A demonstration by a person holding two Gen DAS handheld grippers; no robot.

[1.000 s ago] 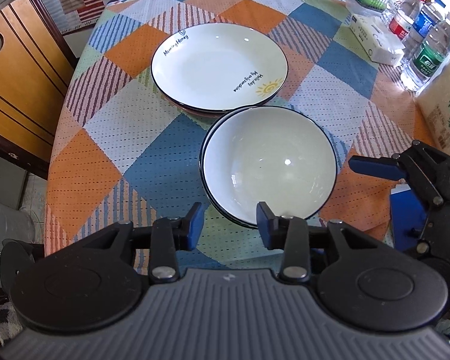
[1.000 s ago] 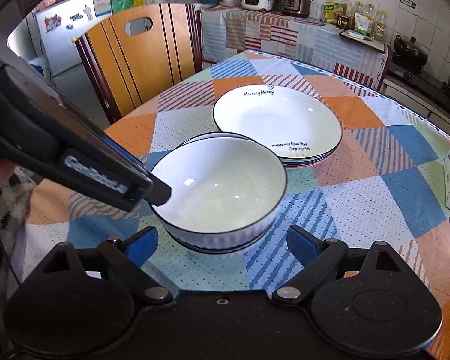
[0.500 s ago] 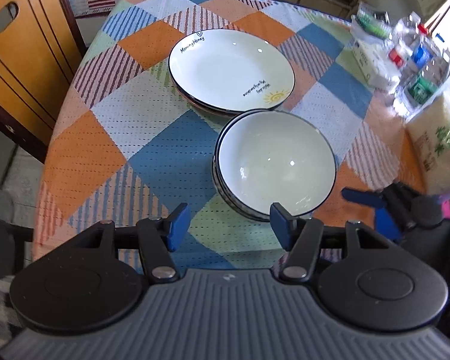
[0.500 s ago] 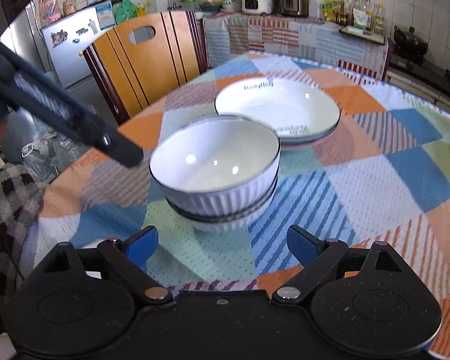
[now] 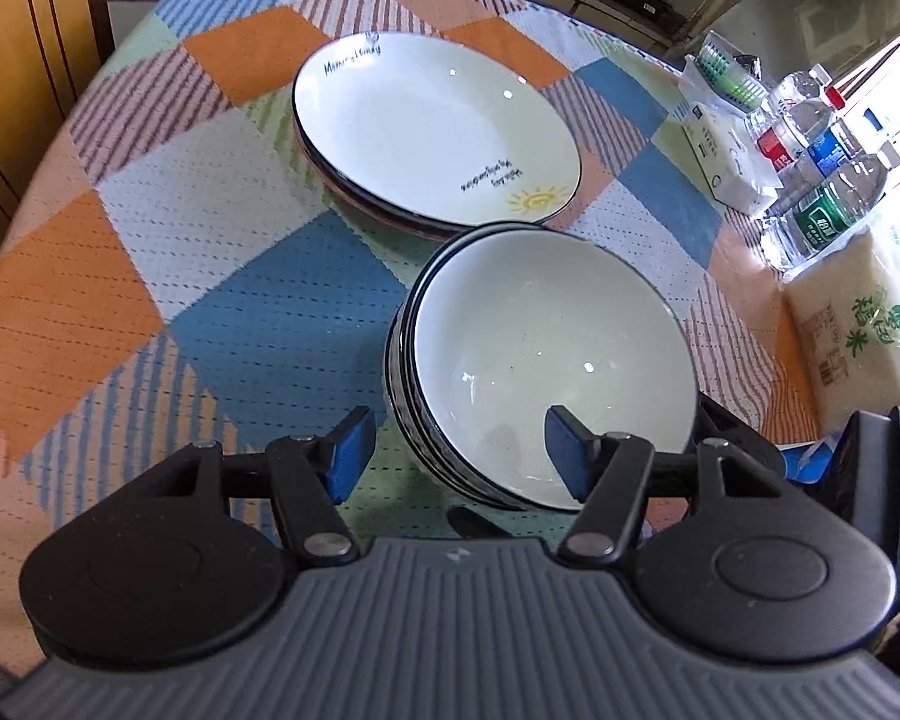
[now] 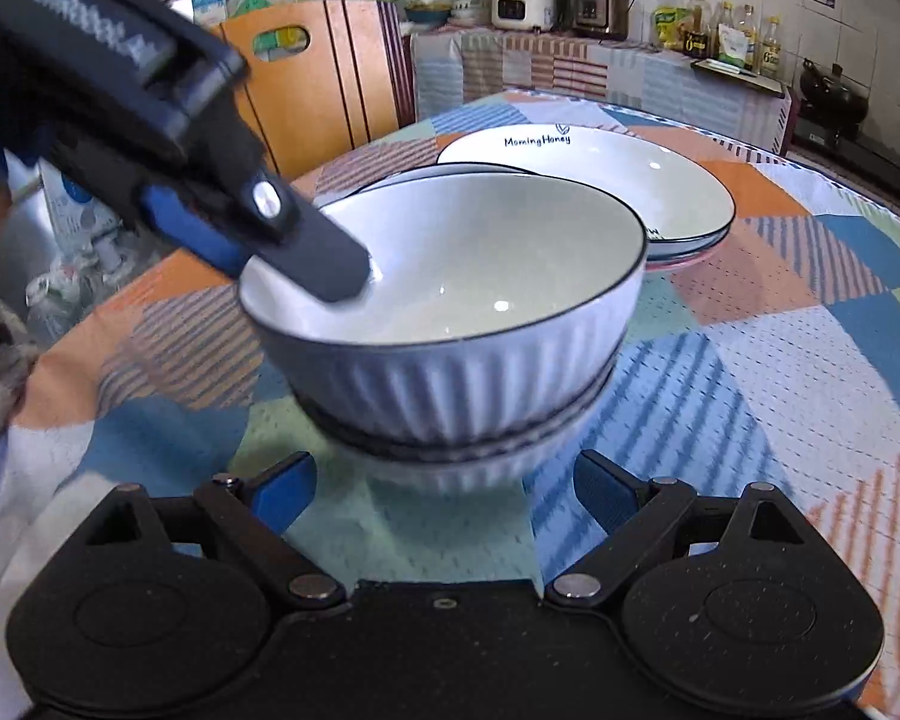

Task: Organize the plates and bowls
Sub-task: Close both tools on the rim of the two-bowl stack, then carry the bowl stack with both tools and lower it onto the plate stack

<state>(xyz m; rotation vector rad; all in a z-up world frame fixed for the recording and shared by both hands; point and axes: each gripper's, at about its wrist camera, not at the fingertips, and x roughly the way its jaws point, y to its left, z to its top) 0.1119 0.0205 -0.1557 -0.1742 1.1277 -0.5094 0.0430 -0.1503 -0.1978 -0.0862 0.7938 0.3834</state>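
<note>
A stack of white ribbed bowls (image 5: 546,360) with dark rims stands on the checked tablecloth, also in the right wrist view (image 6: 468,324). Behind it lies a stack of white plates (image 5: 432,132) marked "MorningHoney" (image 6: 600,180). My left gripper (image 5: 459,450) is open, straddling the near rim of the top bowl; one finger reaches inside the bowl (image 6: 306,246) and the other stays outside. My right gripper (image 6: 444,486) is open and empty, low at the base of the bowl stack.
Water bottles (image 5: 822,150), a tissue box (image 5: 726,162) and a bag of rice (image 5: 858,336) stand at the table's right edge. A wooden chair (image 6: 318,84) is at the far left side. A counter with appliances (image 6: 570,0) lies beyond.
My left gripper opened wider and came down onto the top bowl's near rim, one finger inside. My right gripper dropped lower and closer to the bowl stack's base.
</note>
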